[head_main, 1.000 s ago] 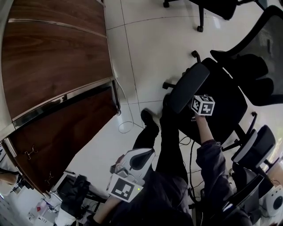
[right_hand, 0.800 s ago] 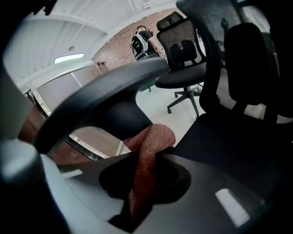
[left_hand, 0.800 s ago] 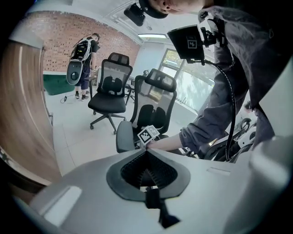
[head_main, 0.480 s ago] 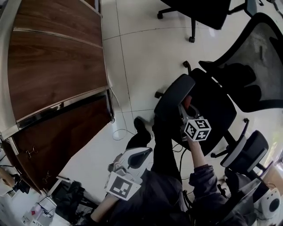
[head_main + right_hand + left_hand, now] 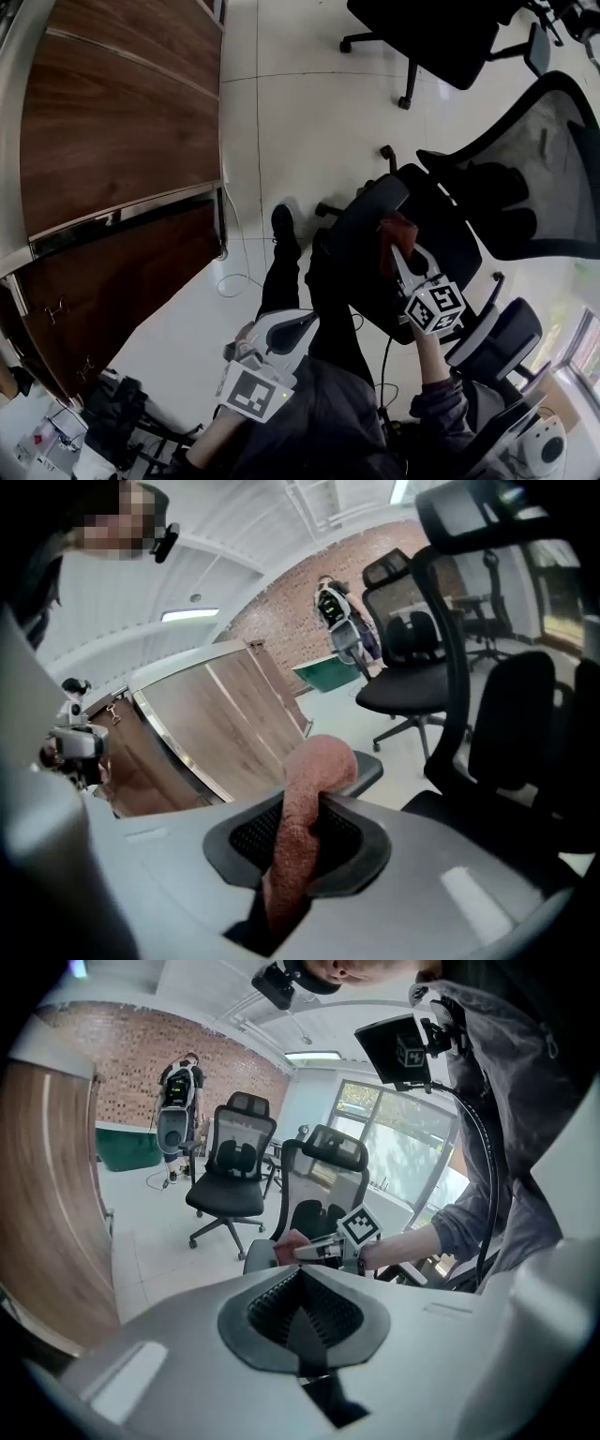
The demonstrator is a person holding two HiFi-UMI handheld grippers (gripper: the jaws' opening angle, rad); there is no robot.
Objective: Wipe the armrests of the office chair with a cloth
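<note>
In the head view a black office chair [image 5: 525, 178] with a mesh back stands right of centre, its padded left armrest [image 5: 361, 220] towards me. My right gripper [image 5: 395, 249] is shut on a reddish-pink cloth [image 5: 396, 231], which rests at the armrest's inner edge over the seat. The right gripper view shows the cloth [image 5: 305, 803] standing up between the jaws, with the armrest [image 5: 367, 768] just behind it. My left gripper [image 5: 311, 321] hangs low by my body, shut and with nothing in it. In the left gripper view the right gripper [image 5: 314, 1251] and cloth [image 5: 284, 1242] appear ahead.
Dark wooden cabinets [image 5: 112, 122] fill the left side. A second black chair [image 5: 441, 37] stands at the top and another chair [image 5: 511, 333] at lower right. A thin cable [image 5: 234, 279] lies on the white tiled floor. My legs and shoe [image 5: 281, 225] are beside the chair base.
My right gripper has drawn back along the armrest towards me, and the cloth now shows at its tips. The head view has shifted. The left gripper has stayed put.
</note>
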